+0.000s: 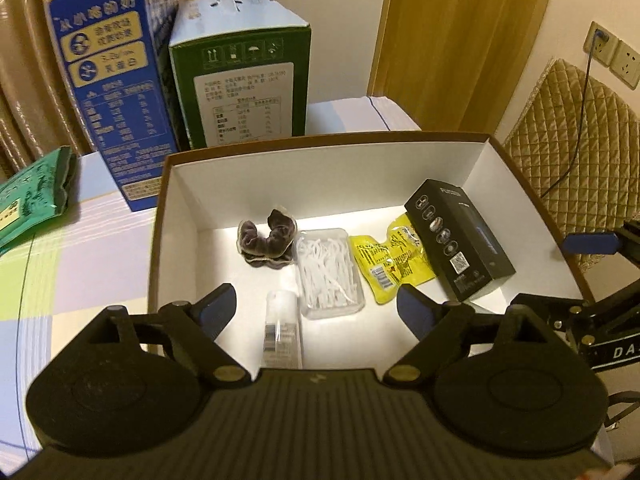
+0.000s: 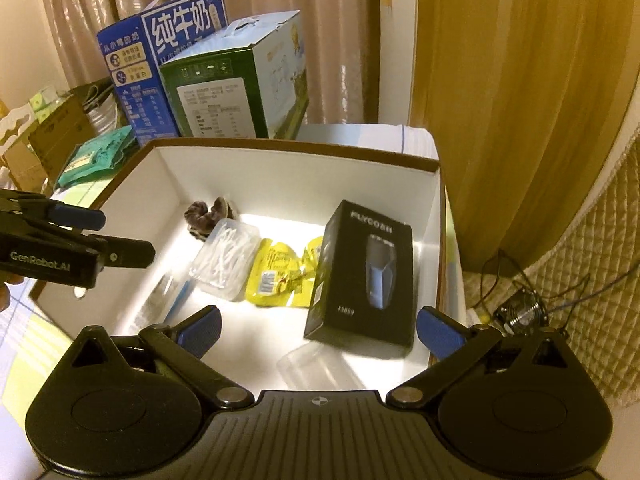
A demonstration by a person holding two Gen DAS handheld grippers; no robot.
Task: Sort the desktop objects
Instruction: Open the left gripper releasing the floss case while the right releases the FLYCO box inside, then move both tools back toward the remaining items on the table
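Late in the sort, shaver box [image 2: 362, 276], floss picks [image 1: 330, 272] and snack packet [image 1: 386, 262] already in the tray [image 1: 320, 140]; both jaws wide and empty, next reaching for the green pouch [image 1: 34, 196] on the surface.

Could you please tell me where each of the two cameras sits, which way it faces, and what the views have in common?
Left wrist: rides the left gripper, looking forward and down into the white storage box; its own open fingers frame the bottom, and the right gripper enters at the right edge.
Right wrist: rides the right gripper, facing into the same box from its right side; its open fingers show, the left gripper at left.
Shared: the black shaver box, yellow packet, clear floss-pick case, milk cartons behind.
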